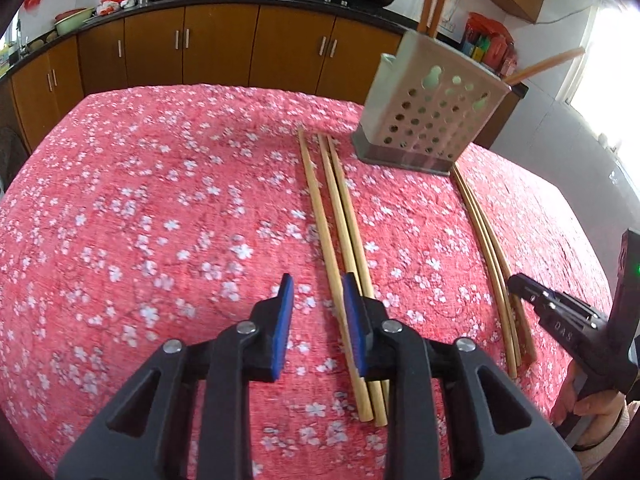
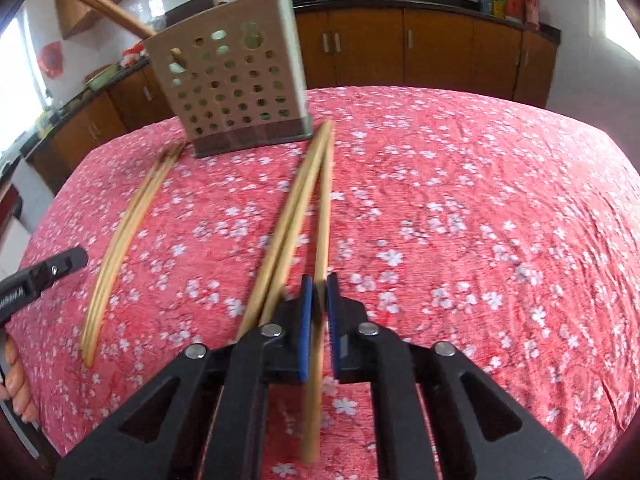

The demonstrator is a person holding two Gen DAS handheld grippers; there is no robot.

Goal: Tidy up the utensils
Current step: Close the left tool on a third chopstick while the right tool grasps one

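Observation:
A perforated metal utensil holder [image 1: 428, 120] [image 2: 240, 92] stands at the far side of the table with chopsticks sticking out of it. Three wooden chopsticks [image 1: 340, 220] lie side by side in front of my left gripper [image 1: 320, 292]. It is open, with the leftmost chopstick lying between its blue pads, close to the right pad. A second bundle of chopsticks [image 1: 490, 256] [image 2: 280, 236] lies to the right. My right gripper [image 2: 319, 292] [image 1: 514, 280] is shut on one chopstick [image 2: 324, 208] of that bundle. My left gripper [image 2: 78, 258] also shows at the left edge of the right wrist view.
A red cloth with white flowers [image 1: 160, 220] [image 2: 480, 220] covers the table. Brown kitchen cabinets [image 1: 224, 44] and a dark counter with woks run behind it. A person's hand [image 1: 592, 408] [image 2: 16, 380] holds each gripper's handle.

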